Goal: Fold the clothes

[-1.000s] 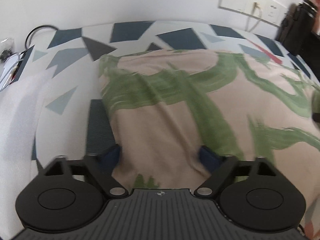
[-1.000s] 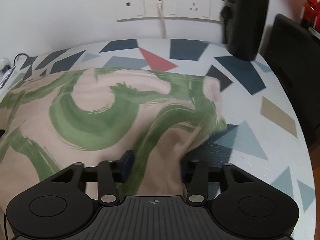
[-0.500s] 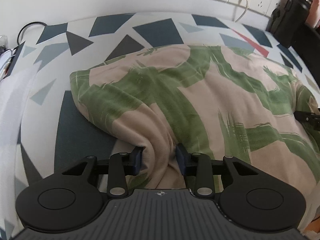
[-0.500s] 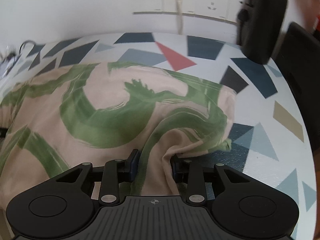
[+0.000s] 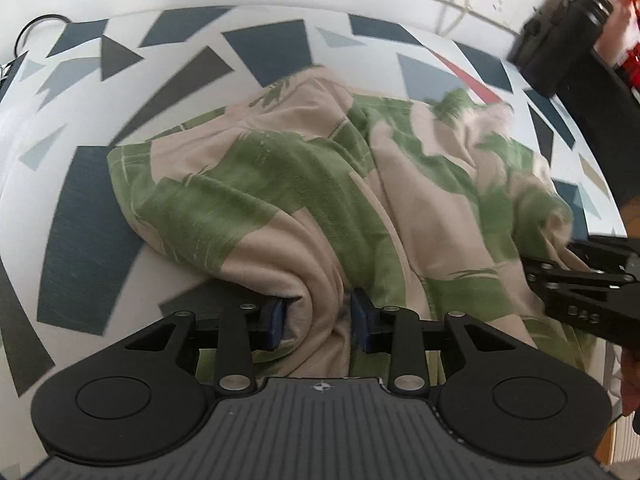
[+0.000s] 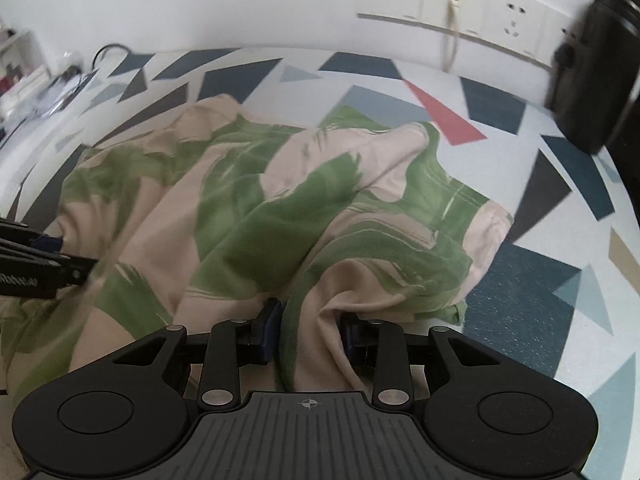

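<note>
- The left gripper is clamping a bunched fold of the garment between its blue pads, its jaws drawn in close around the cloth.
- The right gripper is pinching another gathered fold of the garment in the same way, jaws narrowed onto the fabric.
- The beige cloth with green brush strokes is lying rumpled on the surface, which is carrying a pattern of triangles.
- A dark bottle is standing near the wall sockets.
</note>
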